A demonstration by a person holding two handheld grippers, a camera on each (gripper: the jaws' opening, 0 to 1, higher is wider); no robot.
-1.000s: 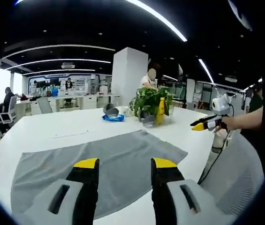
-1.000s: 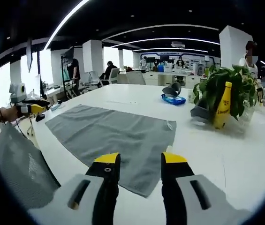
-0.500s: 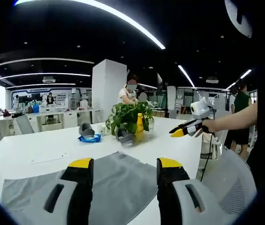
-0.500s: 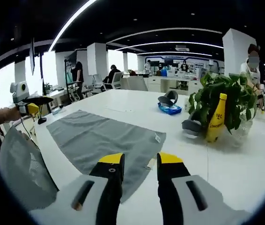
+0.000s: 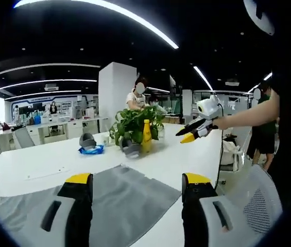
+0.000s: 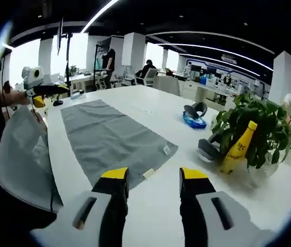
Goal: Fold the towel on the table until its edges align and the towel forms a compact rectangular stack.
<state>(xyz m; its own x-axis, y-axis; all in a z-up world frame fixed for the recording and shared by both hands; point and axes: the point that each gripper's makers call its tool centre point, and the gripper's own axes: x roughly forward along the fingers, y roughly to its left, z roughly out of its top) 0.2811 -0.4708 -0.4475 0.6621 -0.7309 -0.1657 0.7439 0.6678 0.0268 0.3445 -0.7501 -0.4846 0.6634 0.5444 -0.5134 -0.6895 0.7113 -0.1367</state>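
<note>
- The flat grey rectangular cloth towel (image 6: 112, 138) is spread unfolded on the white bench (image 6: 160, 110), ahead of and below the right gripper (image 6: 148, 180), whose jaws are apart and empty.
- Its long axis runs away to that gripper's forward left; the near short edge is nearest.
- The left gripper (image 5: 137, 182), jaws apart and empty, is held above the towel's opposite end.
</note>
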